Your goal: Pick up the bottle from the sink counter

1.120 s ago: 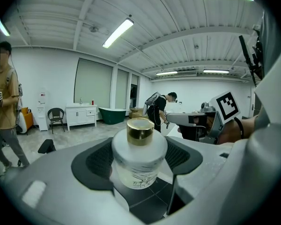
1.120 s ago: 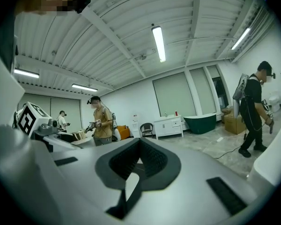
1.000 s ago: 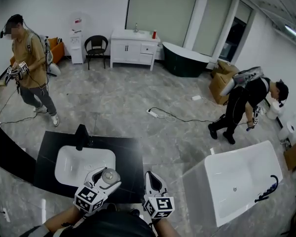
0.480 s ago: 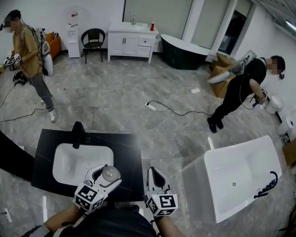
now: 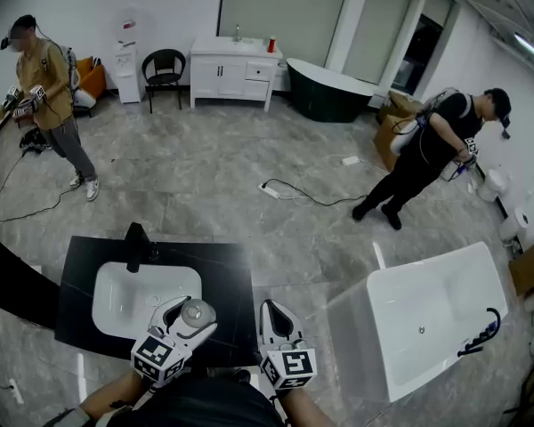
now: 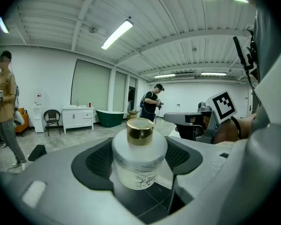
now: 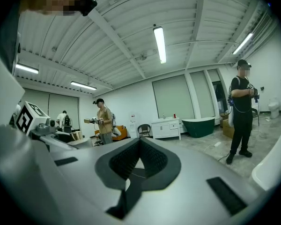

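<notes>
A small round bottle (image 6: 139, 157) of frosted white glass with a gold cap sits clamped between the black pads of my left gripper (image 6: 140, 156), lifted clear of the black counter (image 5: 231, 283). From the head view the bottle (image 5: 196, 315) shows just right of the white basin (image 5: 129, 296), held in the left gripper (image 5: 185, 314). My right gripper (image 5: 279, 323) hovers over the counter's front right edge; its jaws meet at the tips with nothing between them (image 7: 139, 161).
A black tap (image 5: 135, 245) stands behind the basin. A white bathtub (image 5: 436, 314) lies to the right. Two people stand far off on the grey tiled floor, one at left (image 5: 49, 96), one at right (image 5: 427, 154). A white cabinet (image 5: 231, 71) lines the back wall.
The view has drifted a little; both grippers and the held bottle keep their places over the counter. The two distant people have walked on.
</notes>
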`<state>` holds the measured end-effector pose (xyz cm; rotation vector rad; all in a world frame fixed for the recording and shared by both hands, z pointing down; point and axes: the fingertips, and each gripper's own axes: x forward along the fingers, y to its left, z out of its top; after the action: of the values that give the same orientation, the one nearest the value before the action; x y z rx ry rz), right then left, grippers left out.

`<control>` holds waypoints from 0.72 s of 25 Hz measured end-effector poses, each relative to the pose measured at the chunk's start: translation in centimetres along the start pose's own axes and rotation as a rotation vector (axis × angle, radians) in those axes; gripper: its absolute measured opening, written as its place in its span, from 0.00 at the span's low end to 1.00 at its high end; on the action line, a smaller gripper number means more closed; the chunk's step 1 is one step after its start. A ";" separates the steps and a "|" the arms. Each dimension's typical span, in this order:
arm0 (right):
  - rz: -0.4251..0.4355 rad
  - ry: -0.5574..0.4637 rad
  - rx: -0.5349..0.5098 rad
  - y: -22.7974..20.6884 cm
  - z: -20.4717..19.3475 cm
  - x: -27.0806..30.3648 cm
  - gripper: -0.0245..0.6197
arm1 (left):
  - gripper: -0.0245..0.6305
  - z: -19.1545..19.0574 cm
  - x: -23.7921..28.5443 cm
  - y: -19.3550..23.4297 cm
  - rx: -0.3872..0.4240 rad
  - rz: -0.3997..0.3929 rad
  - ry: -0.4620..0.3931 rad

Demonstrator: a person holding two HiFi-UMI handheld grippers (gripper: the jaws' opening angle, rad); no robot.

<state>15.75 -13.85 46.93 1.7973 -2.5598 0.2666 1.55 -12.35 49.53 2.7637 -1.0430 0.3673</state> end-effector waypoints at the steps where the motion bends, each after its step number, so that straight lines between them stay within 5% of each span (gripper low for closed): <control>1: 0.002 -0.002 -0.002 0.0 0.1 0.1 0.05 | 0.55 0.1 0.1 0.0 0.002 -0.001 -0.001; 18: 0.036 0.012 -0.007 0.4 0.4 1.9 0.05 | 0.55 1.1 1.7 1.0 0.019 -0.029 0.004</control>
<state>14.75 -15.59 46.68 1.7434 -2.5839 0.2667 2.25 -14.44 49.00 2.7906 -1.0025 0.3812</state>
